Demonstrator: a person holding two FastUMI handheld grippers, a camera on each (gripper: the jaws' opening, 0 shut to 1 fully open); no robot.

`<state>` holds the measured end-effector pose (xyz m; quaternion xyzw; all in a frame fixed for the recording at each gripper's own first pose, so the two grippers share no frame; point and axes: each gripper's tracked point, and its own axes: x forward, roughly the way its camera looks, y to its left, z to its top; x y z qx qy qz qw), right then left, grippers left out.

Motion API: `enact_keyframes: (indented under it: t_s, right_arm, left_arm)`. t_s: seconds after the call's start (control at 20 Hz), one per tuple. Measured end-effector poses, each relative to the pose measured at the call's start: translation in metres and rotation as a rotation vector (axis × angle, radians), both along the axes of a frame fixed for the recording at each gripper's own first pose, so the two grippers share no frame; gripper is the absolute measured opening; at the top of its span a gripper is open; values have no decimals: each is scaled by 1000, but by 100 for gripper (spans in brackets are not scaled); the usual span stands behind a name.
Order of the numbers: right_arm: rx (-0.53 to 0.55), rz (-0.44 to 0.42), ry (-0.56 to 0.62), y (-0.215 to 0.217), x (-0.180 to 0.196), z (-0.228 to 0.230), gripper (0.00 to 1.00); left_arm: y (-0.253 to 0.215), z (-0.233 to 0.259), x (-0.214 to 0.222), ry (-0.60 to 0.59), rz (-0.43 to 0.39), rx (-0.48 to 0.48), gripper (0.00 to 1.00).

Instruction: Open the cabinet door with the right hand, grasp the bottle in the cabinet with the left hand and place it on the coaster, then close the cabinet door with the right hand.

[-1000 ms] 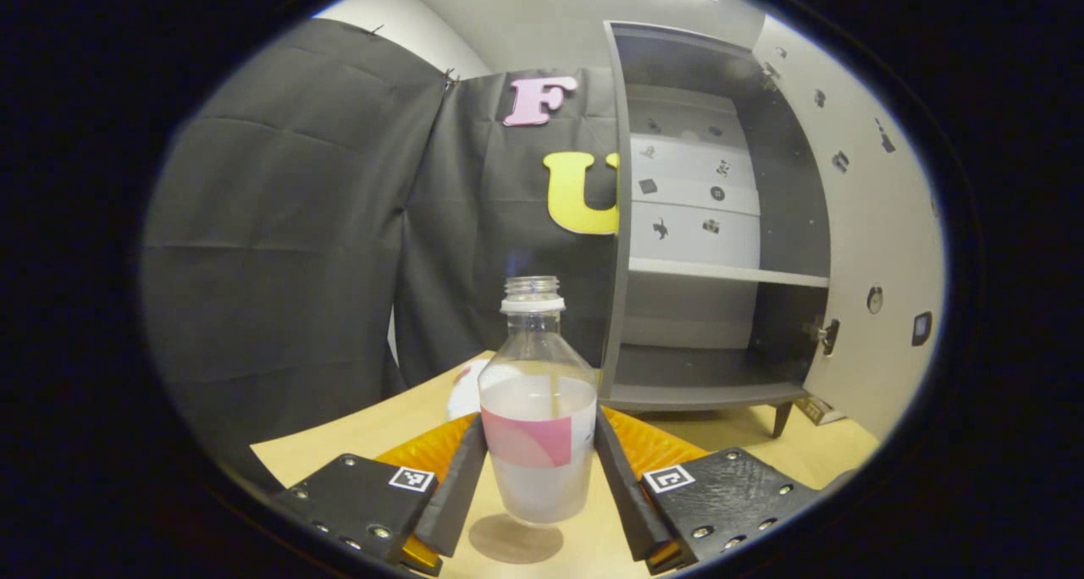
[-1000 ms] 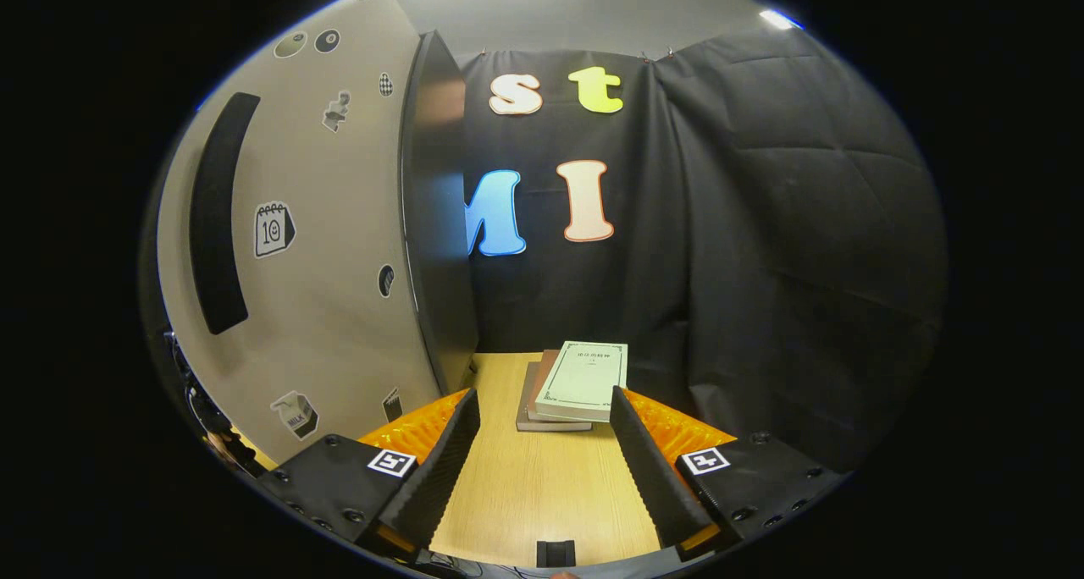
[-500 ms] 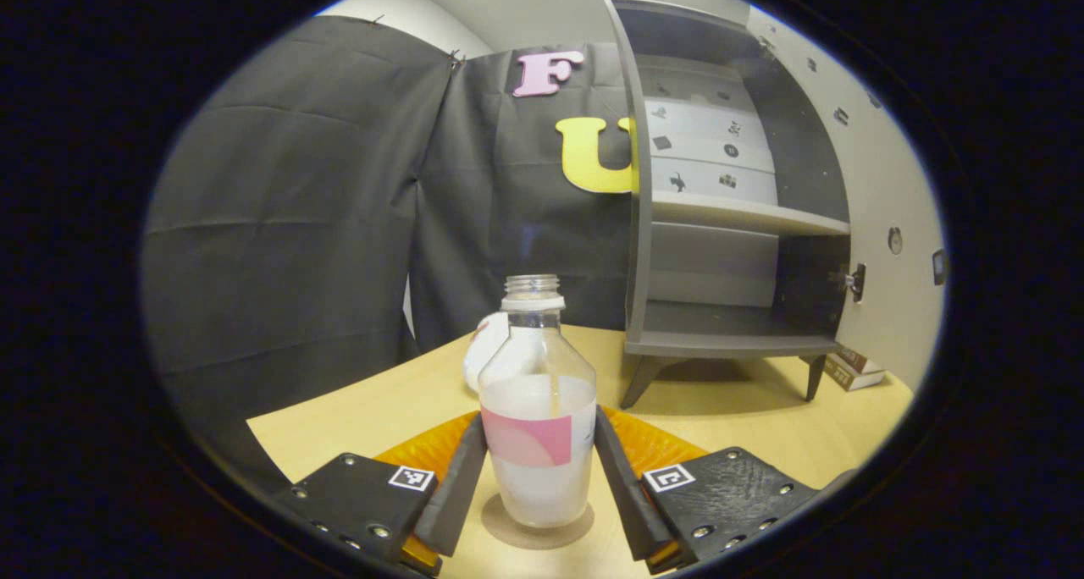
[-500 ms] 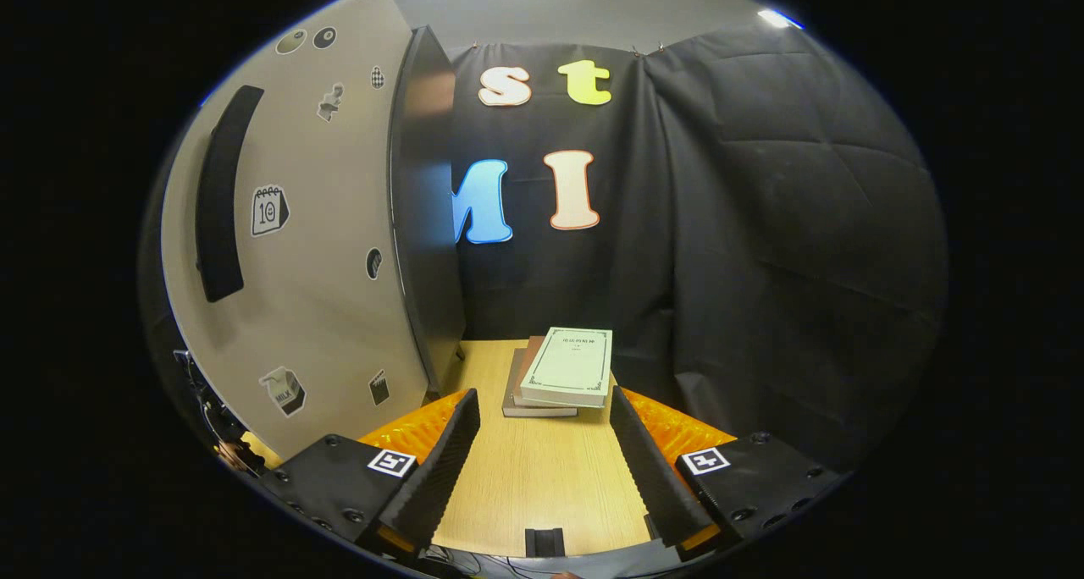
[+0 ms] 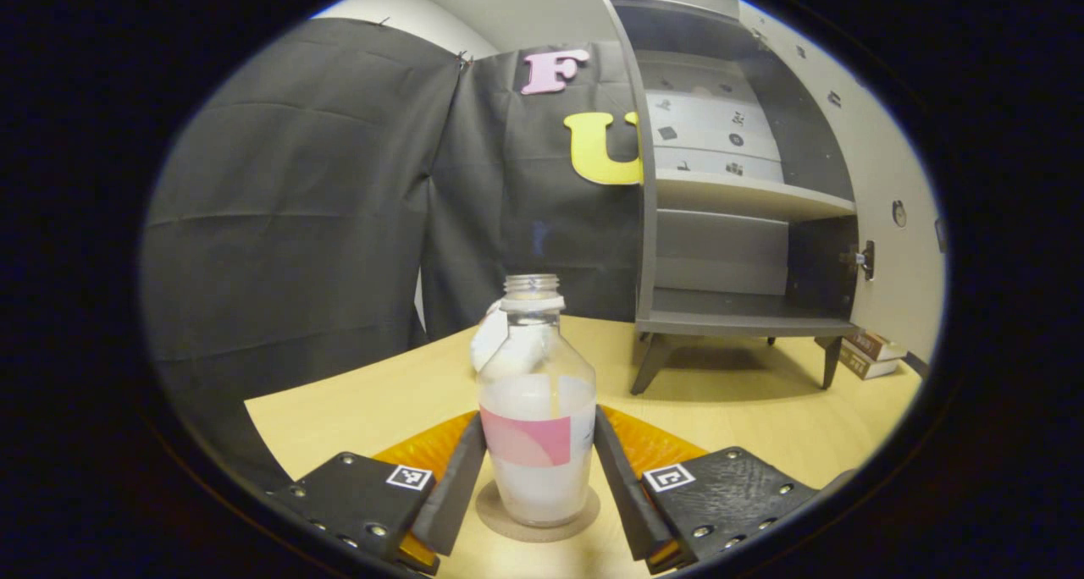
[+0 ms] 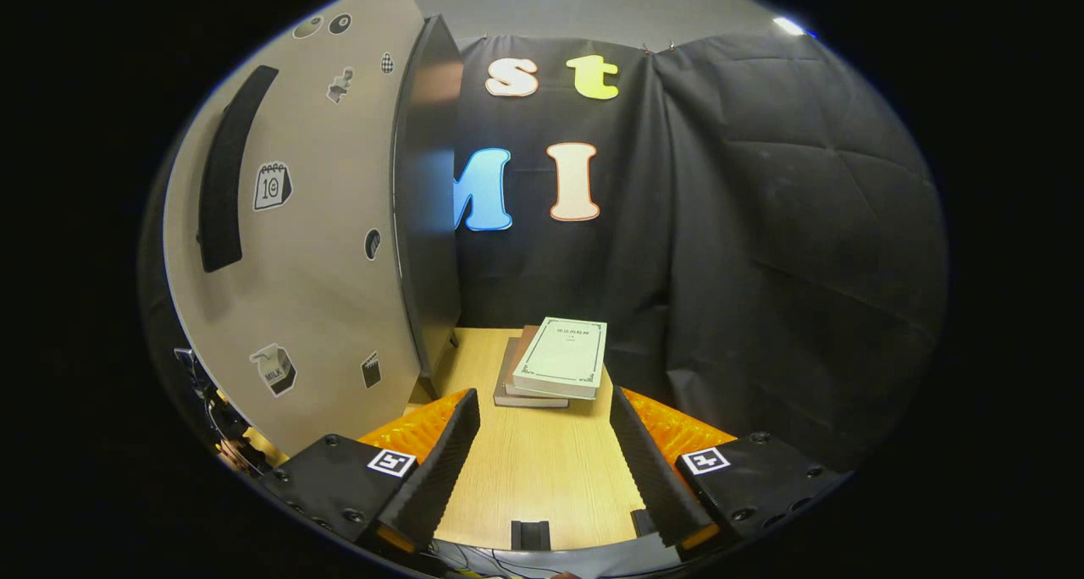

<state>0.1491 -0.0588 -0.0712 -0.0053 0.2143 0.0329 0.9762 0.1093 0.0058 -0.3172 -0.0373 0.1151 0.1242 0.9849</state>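
Bottle (image 5: 537, 427), upright on coaster (image 5: 537, 524), clamped by left tool (image 5: 537, 469). Right tool (image 6: 542, 456) held apart above worktop (image 6: 529, 469). Cabinet door (image 6: 330, 215) left open

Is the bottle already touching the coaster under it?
Touching. In the left gripper view the bottle stands with its base on the round coaster, no gap or shadow ring visible between them.

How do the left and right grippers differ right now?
The left gripper has both fingers pressed on the bottle, which sits over the round coaster; the right gripper is open with nothing between its fingers. The left faces the open cabinet; the right faces the stacked books beside the cabinet door. Both have black fingers on orange bodies and hover low over the wooden table.
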Motion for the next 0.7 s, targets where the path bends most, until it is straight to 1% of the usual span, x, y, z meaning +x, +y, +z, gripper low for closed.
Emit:
enact_keyframes:
  t_s: [0.15, 0.25, 0.3, 0.35, 0.4, 0.55, 0.65, 0.7]
  right_arm:
    - [-3, 13, 3, 1, 1, -3, 98]
    - [7, 17, 3, 1, 0, -5, 98]
    - [11, 17, 1, 1, -1, -4, 98]
    - [17, 20, -4, 0, -1, -3, 93]
    - [25, 22, -9, 1, 2, -2, 93]
    - [43, 28, -29, 1, 1, 5, 93]
    - [58, 36, -47, 3, 0, 10, 93]
    - [69, 42, -58, 4, 2, 13, 93]
  left_arm:
    - [-2, 1, -2, 16, 10, 6, 72]
    - [-1, 6, -3, 20, 24, 18, 77]
    - [-1, 10, -4, 19, 28, 29, 82]
    - [0, 16, -4, 12, 33, 38, 84]
    - [-2, 22, -5, 7, 30, 43, 84]
    - [-6, 50, -6, -18, 20, 71, 84]
    - [-13, 78, -9, -43, 8, 84, 87]
    - [-15, 92, -13, -55, 5, 93, 84]
